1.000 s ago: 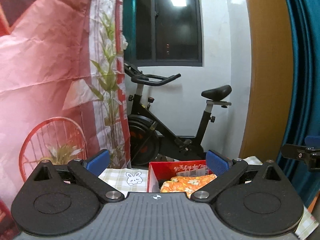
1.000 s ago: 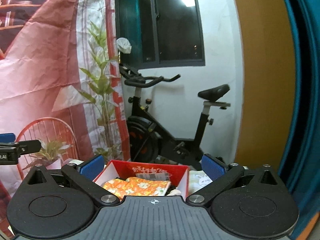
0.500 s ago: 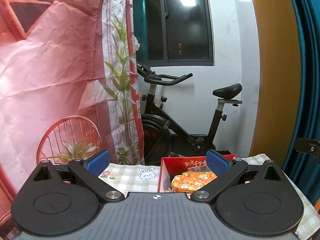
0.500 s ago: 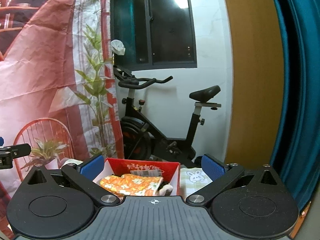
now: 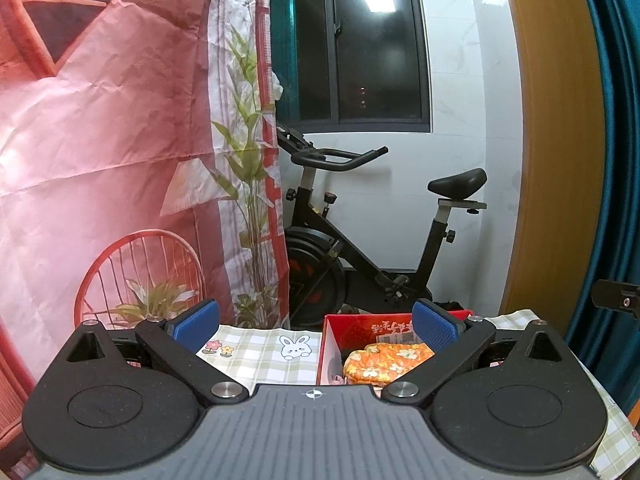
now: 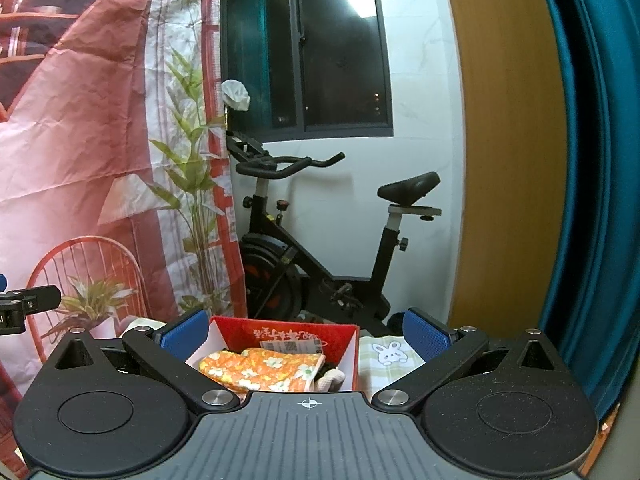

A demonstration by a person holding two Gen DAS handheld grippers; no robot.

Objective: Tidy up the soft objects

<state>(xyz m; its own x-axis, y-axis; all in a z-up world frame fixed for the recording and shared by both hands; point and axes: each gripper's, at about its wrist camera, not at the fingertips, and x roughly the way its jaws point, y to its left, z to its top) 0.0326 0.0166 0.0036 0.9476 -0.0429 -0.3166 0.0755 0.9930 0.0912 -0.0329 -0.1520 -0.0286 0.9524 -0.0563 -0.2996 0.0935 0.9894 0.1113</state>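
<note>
A red cardboard box (image 5: 352,330) (image 6: 348,354) stands on a checked tablecloth (image 5: 256,354) with rabbit prints. An orange flowered cloth item (image 5: 384,362) (image 6: 264,370) lies in the box, with a whitish soft thing (image 6: 334,380) beside it. My left gripper (image 5: 316,322) is open and empty, held above the table's near side, left of the box. My right gripper (image 6: 300,330) is open and empty too, with the box showing between its blue pads. Each gripper shows at the edge of the other's view.
A black exercise bike (image 5: 360,248) (image 6: 320,240) stands behind the table below a dark window. A red printed backdrop (image 5: 100,140) hangs at the left. A wooden panel (image 6: 504,140) and a teal curtain (image 6: 592,160) fill the right side.
Both views shifted: more of the tablecloth shows in the left wrist view and the box sits further right; the right wrist view rose slightly. Both grippers stayed open.
</note>
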